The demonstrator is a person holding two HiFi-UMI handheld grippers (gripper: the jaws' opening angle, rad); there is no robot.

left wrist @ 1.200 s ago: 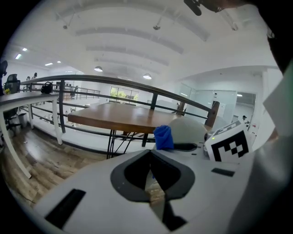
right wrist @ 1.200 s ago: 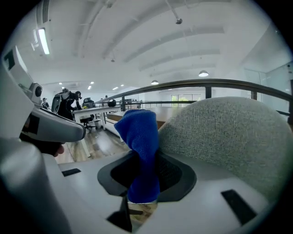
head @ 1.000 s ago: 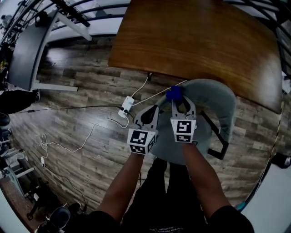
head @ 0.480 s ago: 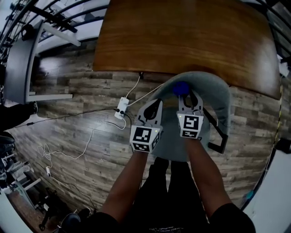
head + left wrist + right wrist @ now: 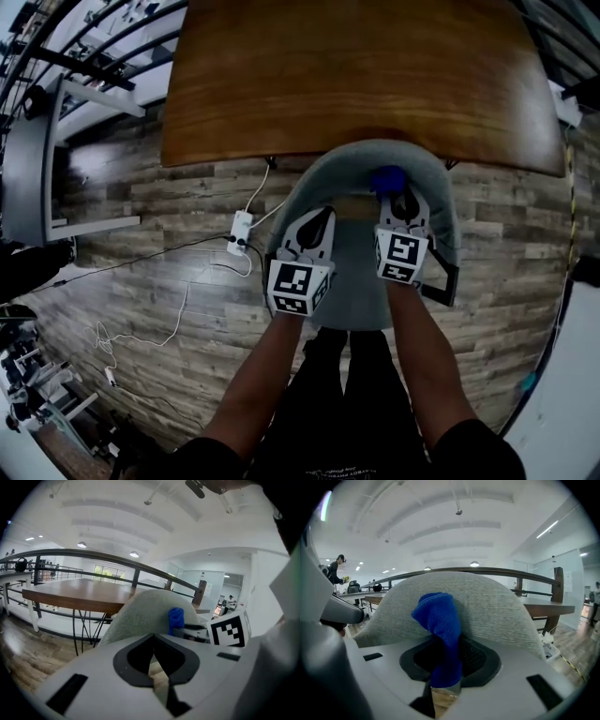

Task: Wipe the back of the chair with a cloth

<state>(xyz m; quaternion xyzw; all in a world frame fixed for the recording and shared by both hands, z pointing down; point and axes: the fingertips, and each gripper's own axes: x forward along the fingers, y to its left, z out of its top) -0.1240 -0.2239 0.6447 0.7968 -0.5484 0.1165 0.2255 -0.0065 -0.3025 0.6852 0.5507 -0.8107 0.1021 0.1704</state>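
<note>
Cloth (image 5: pixel 386 178) slid right along chair back (image 5: pixel 328 165), right gripper (image 5: pixel 394 194) pinching it; left gripper (image 5: pixel 322 213) closed.

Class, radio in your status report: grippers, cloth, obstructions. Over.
Right hand-held gripper shut on blue cloth, at grey fabric chair back. Left hand-held gripper shut, empty. No obstruction seen.

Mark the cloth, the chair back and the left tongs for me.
cloth (image 5: pixel 440 620): right gripper view, middle of the blue fold.
chair back (image 5: pixel 497 606): right gripper view, grey fabric right of the cloth.
left tongs (image 5: pixel 153 637): left gripper view, where the tips meet.
</note>
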